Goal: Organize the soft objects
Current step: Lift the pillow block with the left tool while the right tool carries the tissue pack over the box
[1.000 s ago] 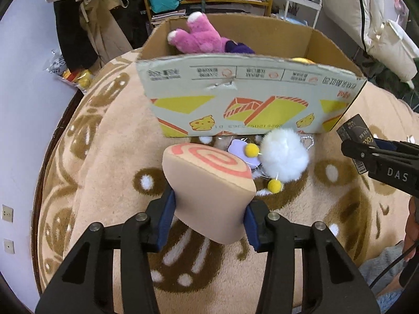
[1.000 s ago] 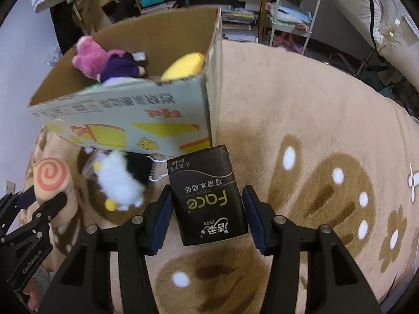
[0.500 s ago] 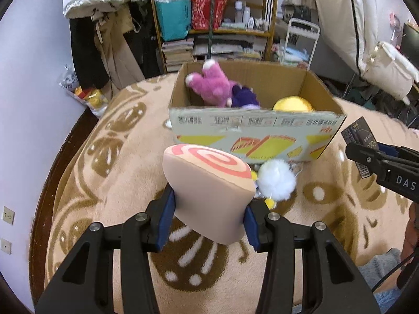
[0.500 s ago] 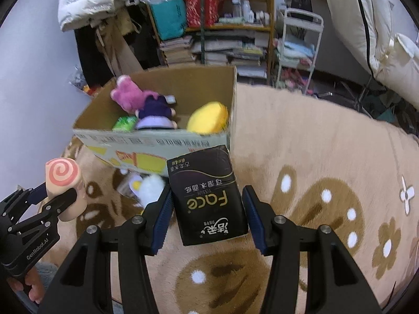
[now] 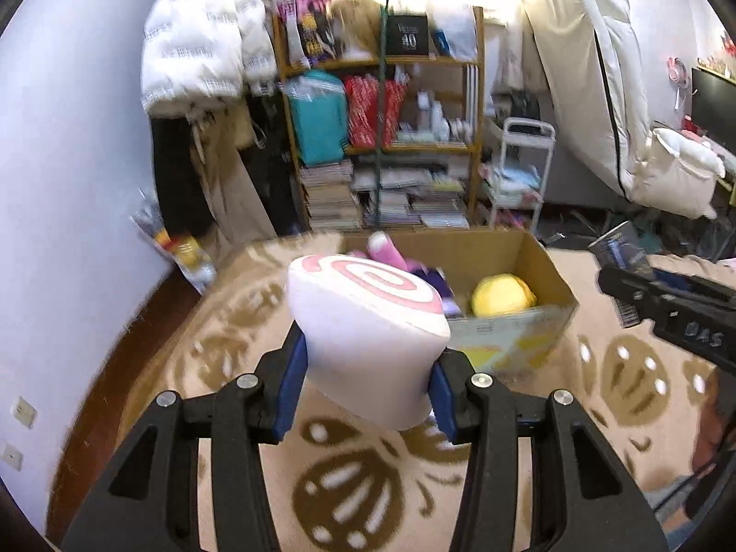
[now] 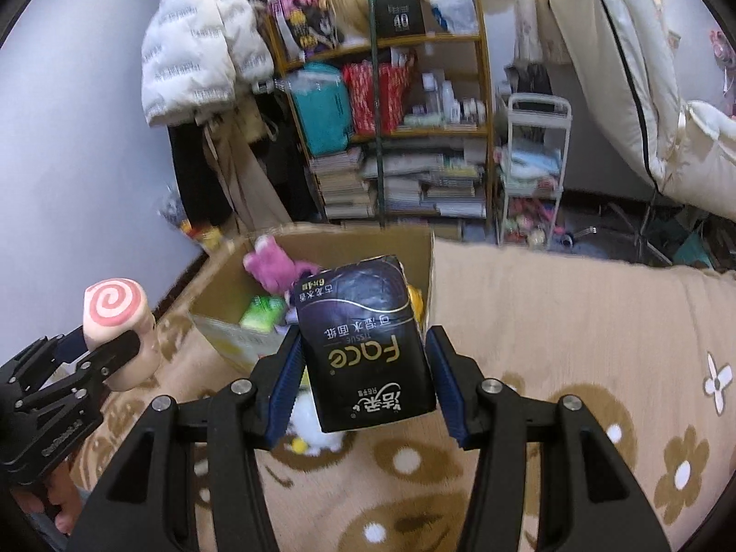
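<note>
My left gripper [image 5: 365,382] is shut on a beige swirl-roll plush [image 5: 368,326] and holds it high above the blanket, in front of the open cardboard box [image 5: 547,271]. It also shows in the right wrist view [image 6: 117,322]. My right gripper [image 6: 363,386] is shut on a black tissue pack [image 6: 365,345], also raised, near the box [image 6: 428,253]. The box holds a pink plush [image 6: 271,267], a yellow plush [image 5: 501,294] and a green item [image 6: 262,313]. A white pom-pom toy [image 6: 313,423] lies on the blanket under the pack.
The beige blanket [image 6: 575,345] with brown flower patterns covers the surface. Behind the box stand a cluttered shelf [image 5: 391,138], a white cart [image 5: 520,170] and hanging coats [image 5: 198,69]. A wall [image 5: 69,161] is on the left.
Both grippers have risen well above the blanket with their loads. The box now appears lower and farther, and its inside shows.
</note>
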`<state>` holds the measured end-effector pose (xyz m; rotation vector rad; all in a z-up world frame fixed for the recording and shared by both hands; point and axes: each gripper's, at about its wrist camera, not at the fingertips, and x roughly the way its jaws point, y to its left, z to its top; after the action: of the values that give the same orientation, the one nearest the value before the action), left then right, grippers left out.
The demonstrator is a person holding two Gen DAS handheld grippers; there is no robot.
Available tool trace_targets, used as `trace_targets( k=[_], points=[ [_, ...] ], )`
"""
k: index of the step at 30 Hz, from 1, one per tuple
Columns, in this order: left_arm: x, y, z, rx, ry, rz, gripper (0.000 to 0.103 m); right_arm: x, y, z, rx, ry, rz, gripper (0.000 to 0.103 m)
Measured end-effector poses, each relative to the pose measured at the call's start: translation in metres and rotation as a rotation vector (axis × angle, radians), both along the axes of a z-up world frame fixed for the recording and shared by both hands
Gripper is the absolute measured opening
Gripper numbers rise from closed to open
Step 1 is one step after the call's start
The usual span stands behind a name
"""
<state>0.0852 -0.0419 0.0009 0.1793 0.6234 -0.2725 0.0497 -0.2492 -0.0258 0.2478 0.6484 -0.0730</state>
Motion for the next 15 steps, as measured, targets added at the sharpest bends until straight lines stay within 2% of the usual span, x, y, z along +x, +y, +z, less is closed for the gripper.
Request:
trace_targets(
  k=[6, 15],
  points=[
    [0.01, 0.001, 0.019, -0.019, -0.055, -0.012, 0.047, -0.003, 0.001, 0.021, -0.045, -0.11, -0.001, 0.056],
    [0.029, -0.011, 0.049, -0.027, -0.122, -0.039, 0.047, 0.006, 0.0, 0.038, -0.082, -0.193, -0.011, 0.056]
  ],
)
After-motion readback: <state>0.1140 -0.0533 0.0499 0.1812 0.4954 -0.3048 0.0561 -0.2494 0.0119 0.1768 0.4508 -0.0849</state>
